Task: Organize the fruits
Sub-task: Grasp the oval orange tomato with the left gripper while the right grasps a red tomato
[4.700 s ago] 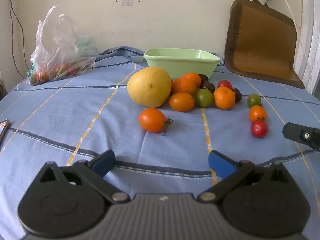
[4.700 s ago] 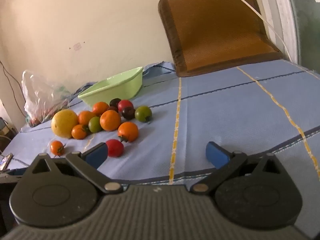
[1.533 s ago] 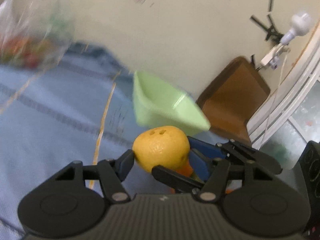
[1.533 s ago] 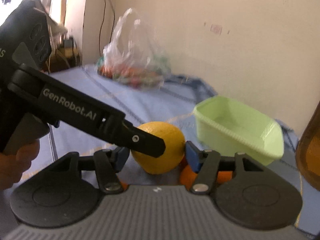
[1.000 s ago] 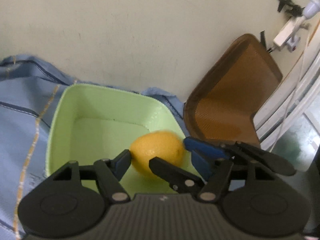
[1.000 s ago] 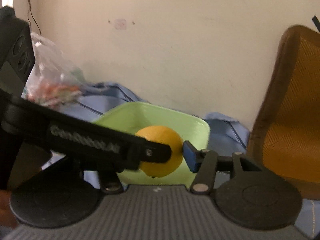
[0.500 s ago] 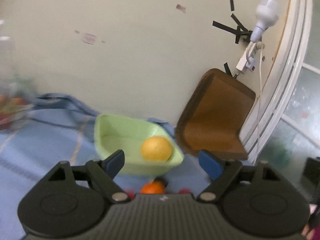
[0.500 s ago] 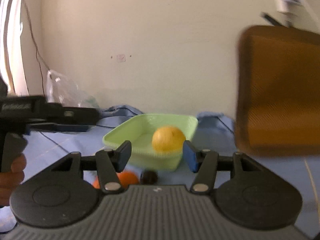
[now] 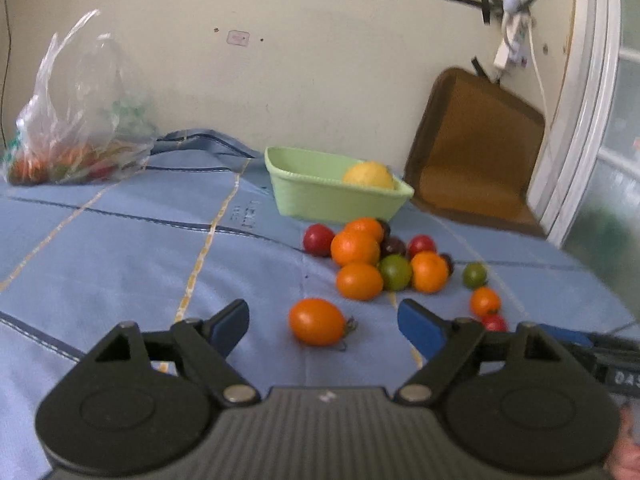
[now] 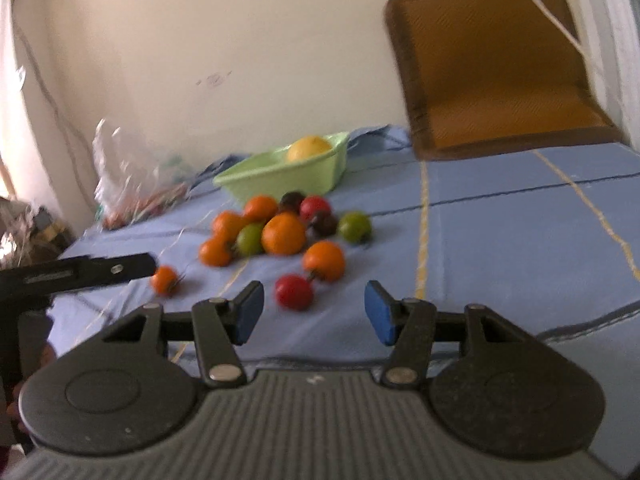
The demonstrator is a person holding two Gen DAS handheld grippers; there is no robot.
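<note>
A large yellow citrus fruit (image 9: 368, 175) lies in the pale green basin (image 9: 320, 200) by the wall, while small orange, red, green and dark fruits (image 9: 384, 260) sit heaped on the blue cloth (image 9: 120, 248) just in front of it. Both tools hang empty above the cloth: the left hand-held gripper (image 9: 323, 322), fingers spread, frames a lone orange tomato (image 9: 318, 321); the right hand-held gripper (image 10: 314, 312), likewise parted, frames a red tomato (image 10: 294, 291). Only the left view shows a bulb and power strip (image 9: 516, 8) on the wall; the clear plastic bag (image 9: 76, 120) and brown chair (image 10: 496, 60) appear in both.
</note>
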